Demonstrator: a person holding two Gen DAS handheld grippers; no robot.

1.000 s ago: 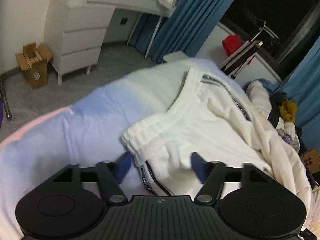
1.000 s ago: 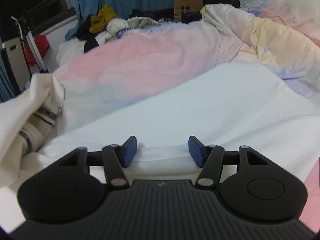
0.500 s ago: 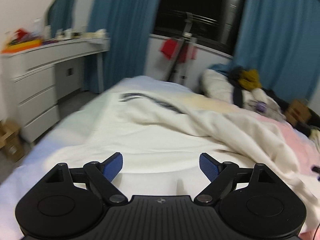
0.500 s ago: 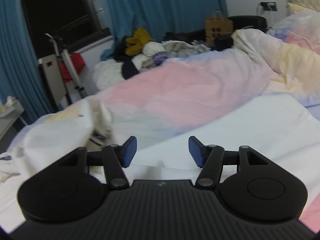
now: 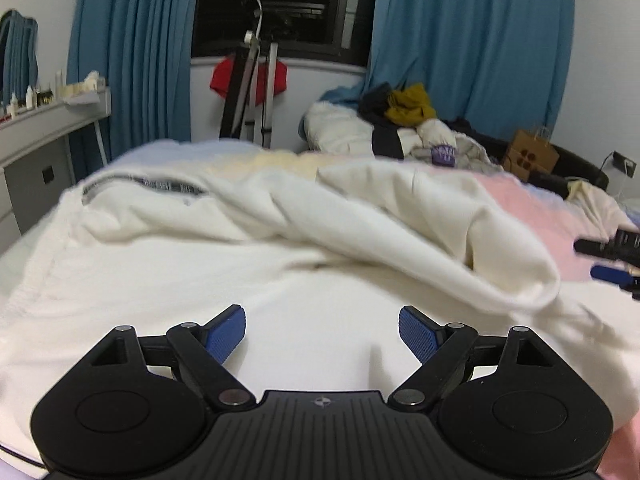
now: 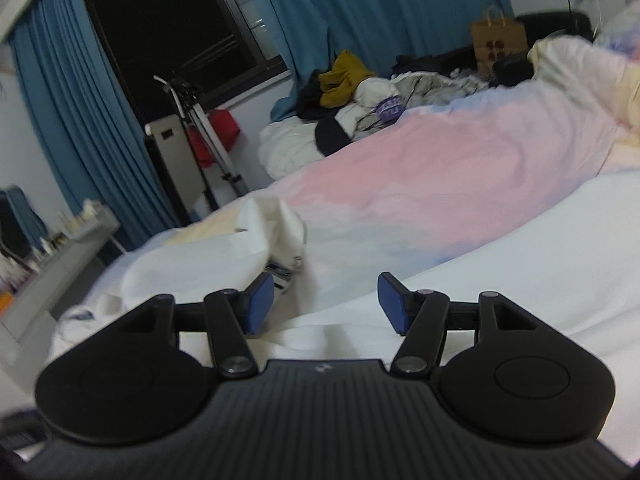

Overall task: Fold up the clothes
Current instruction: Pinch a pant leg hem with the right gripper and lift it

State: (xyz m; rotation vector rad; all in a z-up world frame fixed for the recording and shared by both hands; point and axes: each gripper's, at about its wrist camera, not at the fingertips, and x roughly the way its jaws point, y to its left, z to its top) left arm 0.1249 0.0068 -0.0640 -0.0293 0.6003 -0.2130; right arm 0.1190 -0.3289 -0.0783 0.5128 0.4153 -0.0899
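Hovering over the cream garment (image 5: 280, 240), the left gripper (image 5: 322, 332) had its jaws spread wide with nothing between the blue pads (image 5: 226, 332). Garment lay rumpled across the pastel bedspread (image 5: 520, 208), one fold bunched up toward the right. Right gripper (image 6: 326, 302) sat above white fabric (image 6: 520, 272), jaws moderately apart and empty. Clothes pile (image 6: 360, 96) lay beyond the bed, by the blue curtains (image 6: 380, 12).

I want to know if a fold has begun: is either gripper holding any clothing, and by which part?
Nothing is held. The left gripper and the right gripper both stand open over the white garment, with nothing between the fingers.
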